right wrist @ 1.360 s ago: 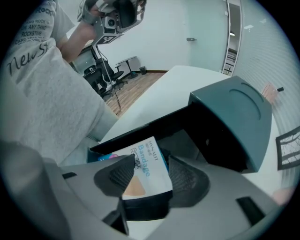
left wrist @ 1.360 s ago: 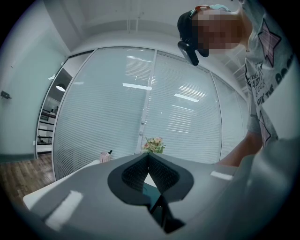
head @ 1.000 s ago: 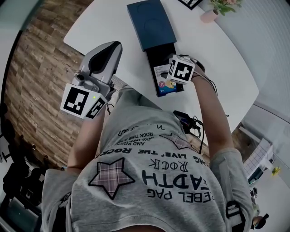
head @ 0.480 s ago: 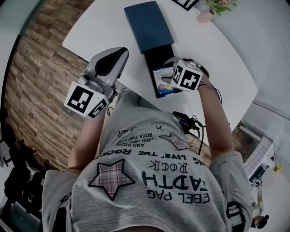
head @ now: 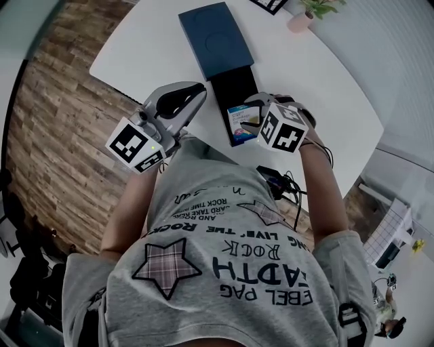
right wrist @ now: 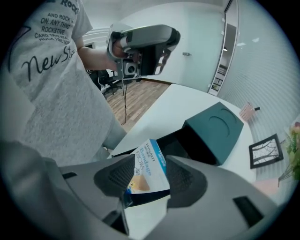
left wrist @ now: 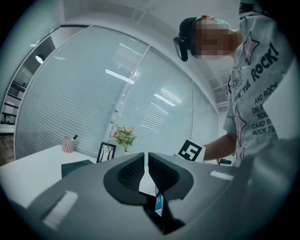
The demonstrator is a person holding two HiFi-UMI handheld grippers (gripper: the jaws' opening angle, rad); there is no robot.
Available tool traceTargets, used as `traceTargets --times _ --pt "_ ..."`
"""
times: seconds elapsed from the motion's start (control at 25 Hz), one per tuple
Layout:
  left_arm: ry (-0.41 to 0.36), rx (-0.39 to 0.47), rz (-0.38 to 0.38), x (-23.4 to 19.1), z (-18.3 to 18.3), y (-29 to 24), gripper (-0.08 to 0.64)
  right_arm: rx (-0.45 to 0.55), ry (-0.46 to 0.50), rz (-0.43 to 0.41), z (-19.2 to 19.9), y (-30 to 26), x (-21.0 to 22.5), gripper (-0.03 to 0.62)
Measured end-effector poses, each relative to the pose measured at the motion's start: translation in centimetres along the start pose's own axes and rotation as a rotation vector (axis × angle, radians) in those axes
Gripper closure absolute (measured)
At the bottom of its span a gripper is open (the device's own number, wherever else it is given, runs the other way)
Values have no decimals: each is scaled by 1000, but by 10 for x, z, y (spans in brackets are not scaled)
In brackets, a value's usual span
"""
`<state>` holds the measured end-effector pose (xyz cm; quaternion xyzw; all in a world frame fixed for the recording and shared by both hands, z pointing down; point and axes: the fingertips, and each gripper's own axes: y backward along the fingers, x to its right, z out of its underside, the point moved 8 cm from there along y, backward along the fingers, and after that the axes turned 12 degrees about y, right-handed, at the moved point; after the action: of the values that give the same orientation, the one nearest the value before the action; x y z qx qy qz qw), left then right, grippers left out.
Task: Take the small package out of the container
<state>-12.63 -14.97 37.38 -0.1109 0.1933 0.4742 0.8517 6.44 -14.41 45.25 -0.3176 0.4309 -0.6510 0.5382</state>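
The small package (right wrist: pixel 147 171), a white and blue bandage box, sits between the pads of my right gripper (right wrist: pixel 147 182), which is shut on it. In the head view the package (head: pixel 239 123) hangs over the near end of the open black container (head: pixel 234 87), by my right gripper (head: pixel 248 119). The container's dark blue lid (head: pixel 215 39) is slid back. My left gripper (head: pixel 193 97) hovers left of the container above the table edge, shut with nothing in it. In the left gripper view its pads (left wrist: pixel 133 171) meet.
The white table (head: pixel 325 88) ends close to the person's body, with wooden floor (head: pixel 54 135) to the left. A pink pot with a plant (head: pixel 298 19) and a picture frame (head: pixel 271 5) stand at the far side. A black device with cables (head: pixel 278 181) hangs at the person's waist.
My right gripper has shifted left and nearer with the package, bringing it to the tray's near end. My left gripper has swung right, closer to the container.
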Motion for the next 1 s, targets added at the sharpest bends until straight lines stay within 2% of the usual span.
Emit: traceTargets --times 0.24,0.4,0.6,0.84,1.0 --pt "38 -130 45 -5 40 -12 541 3 -13 26 -2 8 -9 397" --pt "51 -208 135 -4 67 -21 483 2 -19 40 -3 11 -14 397" --pt "76 -342 169 -7 101 -33 436 5 -29 54 -5 13 -17 397" --pt "104 -432 185 -8 127 -45 410 0 -24 63 -6 13 -18 397" --pt "138 -446 214 -8 133 -51 395 0 -27 67 -5 14 -19 397"
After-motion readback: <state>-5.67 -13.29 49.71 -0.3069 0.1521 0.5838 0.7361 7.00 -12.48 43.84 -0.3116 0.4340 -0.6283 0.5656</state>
